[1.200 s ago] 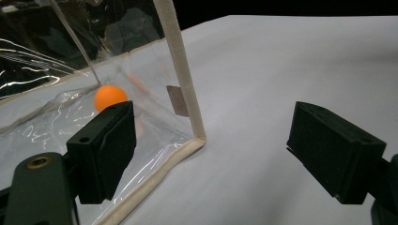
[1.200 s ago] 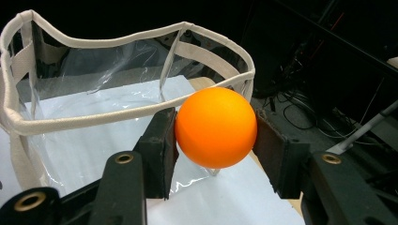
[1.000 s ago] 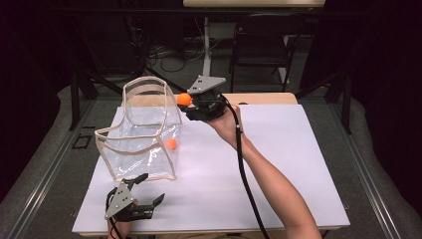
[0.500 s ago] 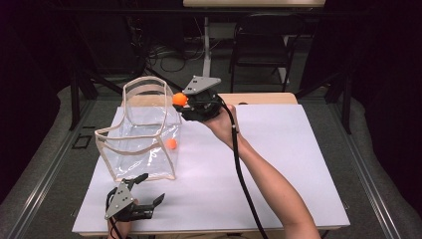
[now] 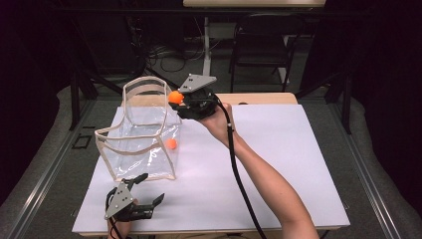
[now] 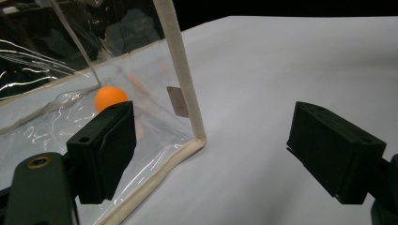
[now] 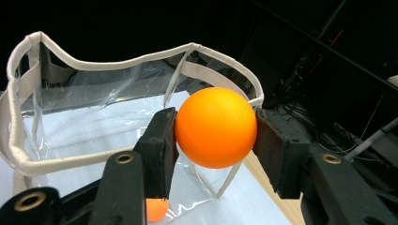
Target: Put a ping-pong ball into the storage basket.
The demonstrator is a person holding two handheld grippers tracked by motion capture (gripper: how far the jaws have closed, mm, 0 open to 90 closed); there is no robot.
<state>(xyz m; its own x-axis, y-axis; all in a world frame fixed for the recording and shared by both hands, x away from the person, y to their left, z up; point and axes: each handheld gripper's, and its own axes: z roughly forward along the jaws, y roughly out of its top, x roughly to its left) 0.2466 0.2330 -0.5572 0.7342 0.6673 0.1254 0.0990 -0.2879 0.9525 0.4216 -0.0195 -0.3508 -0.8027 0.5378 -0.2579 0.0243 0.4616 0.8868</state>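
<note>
A clear plastic bag with cream trim stands open on the left of the white table. One orange ball lies inside it near its right wall, also visible as the ball in the left gripper view. My right gripper hovers at the bag's far right rim, shut on a second orange ball just above the cream rim. My left gripper rests open at the table's front left, its jaws either side of the bag's near corner without touching it.
A black cable trails from the right gripper along the forearm. A wooden strip runs along the table's far edge. A chair and floor cables stand behind in the dark. The table's right half is bare white surface.
My right gripper has carried the orange ball slightly left, closer over the bag's rim. The left gripper and the bag have stayed put.
</note>
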